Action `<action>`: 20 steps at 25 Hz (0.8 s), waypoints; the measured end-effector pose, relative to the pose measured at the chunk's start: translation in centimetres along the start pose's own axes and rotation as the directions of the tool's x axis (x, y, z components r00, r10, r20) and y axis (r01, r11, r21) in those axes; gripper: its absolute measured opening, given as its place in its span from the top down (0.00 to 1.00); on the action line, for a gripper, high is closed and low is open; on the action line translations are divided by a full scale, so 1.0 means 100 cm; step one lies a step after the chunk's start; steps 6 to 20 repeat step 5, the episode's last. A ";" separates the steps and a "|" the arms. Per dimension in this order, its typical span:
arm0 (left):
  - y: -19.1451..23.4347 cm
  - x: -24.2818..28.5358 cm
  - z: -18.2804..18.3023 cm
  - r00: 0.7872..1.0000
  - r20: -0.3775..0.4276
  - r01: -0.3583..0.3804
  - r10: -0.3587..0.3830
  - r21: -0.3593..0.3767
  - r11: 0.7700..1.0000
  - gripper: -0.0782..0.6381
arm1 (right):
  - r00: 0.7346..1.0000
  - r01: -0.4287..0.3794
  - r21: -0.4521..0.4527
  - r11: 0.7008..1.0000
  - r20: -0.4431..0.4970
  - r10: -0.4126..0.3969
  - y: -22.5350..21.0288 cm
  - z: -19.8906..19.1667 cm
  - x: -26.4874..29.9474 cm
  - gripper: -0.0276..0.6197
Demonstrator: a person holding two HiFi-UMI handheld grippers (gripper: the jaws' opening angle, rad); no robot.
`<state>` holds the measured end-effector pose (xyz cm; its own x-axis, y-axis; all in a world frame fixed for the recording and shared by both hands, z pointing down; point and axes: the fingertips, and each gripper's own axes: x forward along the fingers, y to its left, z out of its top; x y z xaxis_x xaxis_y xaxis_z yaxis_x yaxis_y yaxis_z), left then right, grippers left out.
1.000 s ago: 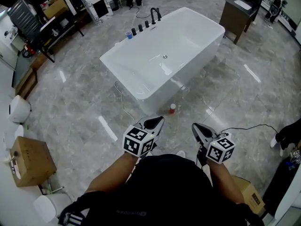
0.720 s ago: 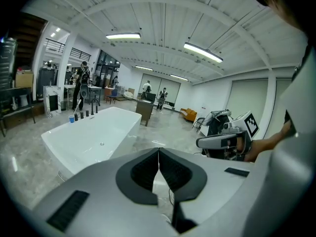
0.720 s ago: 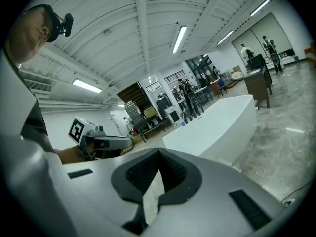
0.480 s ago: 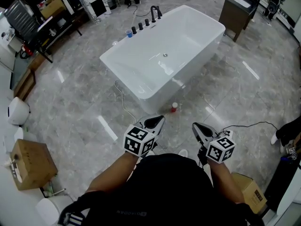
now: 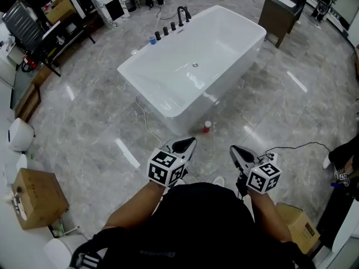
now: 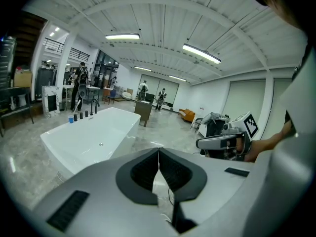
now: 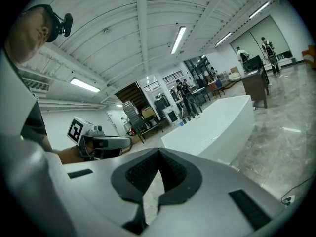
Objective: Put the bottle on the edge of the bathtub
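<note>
Bottle [image 5: 206, 126] sits on the floor just beside the near corner of the bathtub [image 5: 124, 70]; my left gripper [image 5: 189, 143] and right gripper [image 5: 234, 149] are both clenched on nothing, short of it

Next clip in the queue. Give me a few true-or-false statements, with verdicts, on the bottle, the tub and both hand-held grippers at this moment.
1. The bottle stands on the floor, close to the bathtub. True.
2. The left hand-held gripper holds the bottle. False: its jaws are shut with nothing between them, and the bottle is on the floor ahead of it.
3. The right hand-held gripper is shut and empty. True.
4. A blue cup stands on the floor next to the bottle. False: it stands on the bathtub's far rim, beside the black faucet knobs.
</note>
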<state>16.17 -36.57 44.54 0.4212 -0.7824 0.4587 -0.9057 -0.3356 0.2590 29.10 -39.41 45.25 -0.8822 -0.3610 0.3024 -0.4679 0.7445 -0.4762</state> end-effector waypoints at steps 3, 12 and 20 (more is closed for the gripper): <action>-0.001 -0.002 -0.001 1.000 0.002 0.002 -0.002 0.005 1.000 0.87 | 1.000 0.003 -0.002 1.000 0.001 -0.003 0.002 -0.001 -0.001 0.90; -0.002 -0.003 -0.002 1.000 0.002 0.004 -0.004 0.008 1.000 0.87 | 1.000 0.004 -0.004 1.000 0.000 -0.004 0.002 -0.002 -0.002 0.90; -0.002 -0.003 -0.002 1.000 0.002 0.004 -0.004 0.008 1.000 0.87 | 1.000 0.004 -0.004 1.000 0.000 -0.004 0.002 -0.002 -0.002 0.90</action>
